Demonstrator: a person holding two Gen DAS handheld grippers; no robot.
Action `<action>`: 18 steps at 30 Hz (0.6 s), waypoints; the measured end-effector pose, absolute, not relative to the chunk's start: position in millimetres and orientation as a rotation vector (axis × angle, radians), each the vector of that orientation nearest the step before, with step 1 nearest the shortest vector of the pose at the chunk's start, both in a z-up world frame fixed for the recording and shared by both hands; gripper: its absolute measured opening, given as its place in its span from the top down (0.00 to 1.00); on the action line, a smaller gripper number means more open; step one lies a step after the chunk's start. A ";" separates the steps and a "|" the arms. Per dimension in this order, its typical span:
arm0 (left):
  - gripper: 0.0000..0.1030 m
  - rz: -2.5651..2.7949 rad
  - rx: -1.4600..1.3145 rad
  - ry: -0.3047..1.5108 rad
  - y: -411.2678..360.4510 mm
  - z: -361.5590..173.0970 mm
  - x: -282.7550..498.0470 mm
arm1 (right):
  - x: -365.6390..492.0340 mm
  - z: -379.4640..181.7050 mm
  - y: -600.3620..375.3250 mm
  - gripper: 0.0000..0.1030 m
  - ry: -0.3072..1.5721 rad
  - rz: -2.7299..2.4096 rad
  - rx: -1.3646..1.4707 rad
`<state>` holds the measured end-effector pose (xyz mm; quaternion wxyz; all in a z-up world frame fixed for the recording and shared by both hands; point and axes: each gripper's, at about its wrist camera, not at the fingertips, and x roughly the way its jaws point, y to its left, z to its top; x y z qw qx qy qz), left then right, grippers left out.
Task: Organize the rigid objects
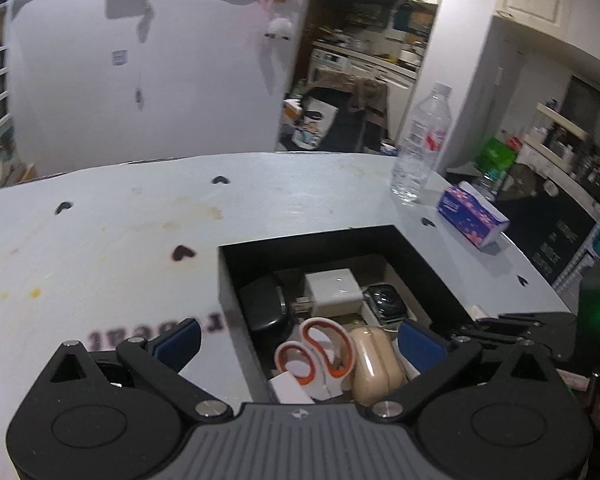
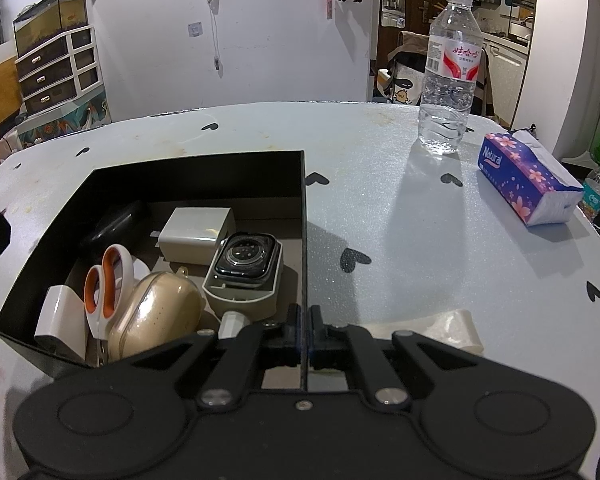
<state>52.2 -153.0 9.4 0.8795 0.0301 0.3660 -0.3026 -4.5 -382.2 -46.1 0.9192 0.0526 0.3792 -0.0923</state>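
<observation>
The big white table [image 2: 380,208] with little black hearts lies under both grippers. On it sits the black box [image 2: 236,168], just ahead of the left gripper [image 1: 298,338] and ahead and to the left of the right gripper [image 2: 305,336]. The left gripper's blue pads are spread wide, with nothing between them, above the near end of the box. The right gripper's jaws are pressed together on the thin right wall of the box, pinching it. Far ahead and to the right of it stand a water bottle [image 2: 450,76], upright, and a tissue pack [image 2: 528,178]. Inside the box, a white charger block [image 2: 198,234] lies at the far side. A watch [image 2: 246,260] in its white tray lies just ahead of the right gripper. A tan case [image 2: 156,312] lies nearest. The scissors [image 2: 106,284] lie with their long side running away from the grippers, orange handles at the far end.
</observation>
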 end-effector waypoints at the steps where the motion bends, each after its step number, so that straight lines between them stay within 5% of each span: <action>1: 0.00 -0.619 0.060 0.762 -152.0 9.2 51.7 | -4.3 -45.9 -381.9 0.97 0.780 -0.189 0.106; 10: 0.00 -0.552 0.060 0.760 -147.6 3.9 46.2 | -13.9 -23.2 -382.3 0.82 0.711 -0.209 0.082; 18: 0.00 -0.503 0.065 0.764 -145.5 -2.0 41.8 | -30.2 12.3 -378.9 0.46 0.628 -0.189 0.098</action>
